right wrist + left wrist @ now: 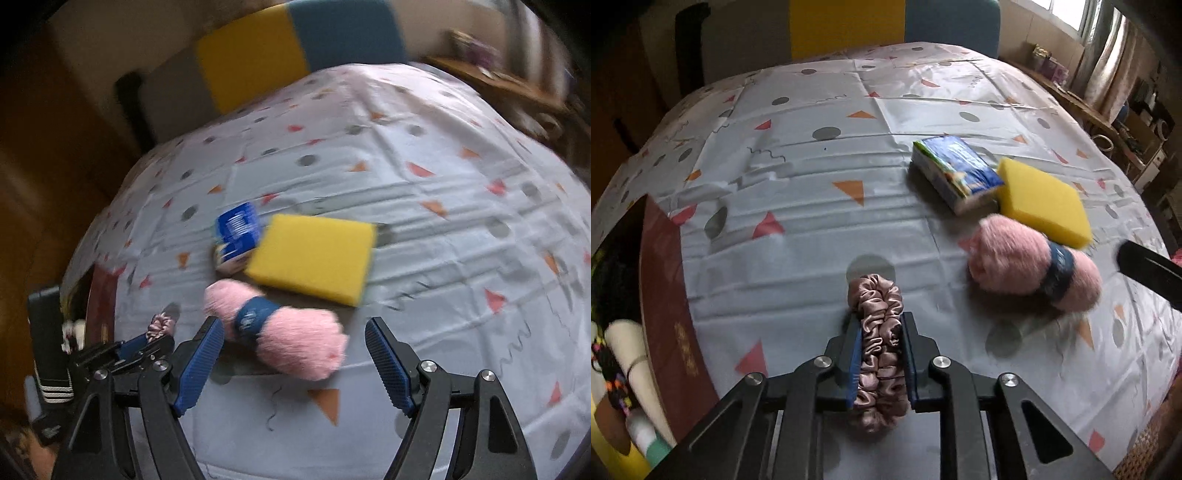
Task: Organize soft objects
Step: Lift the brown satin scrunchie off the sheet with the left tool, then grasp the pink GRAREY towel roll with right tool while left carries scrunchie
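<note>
Our left claw (pixel 879 332) is clamped on the pink satin scrunchie (pixel 879 317), lifted clear above the patterned cloth on the bench (pixel 798 155). Our right claw (pixel 295 332) stands wide open and empty, poised just short of the pink yarn ball (pixel 291 332). Beyond the yarn lie the yellow sponge (pixel 314 254) and the blue tissue pack (pixel 236 236), touching each other. We judge the scrunchie is being carried, probably toward the box at the bench's left edge (pixel 661 295). We should keep the squeeze firm, since satin slips, and let go only once inside.
</note>
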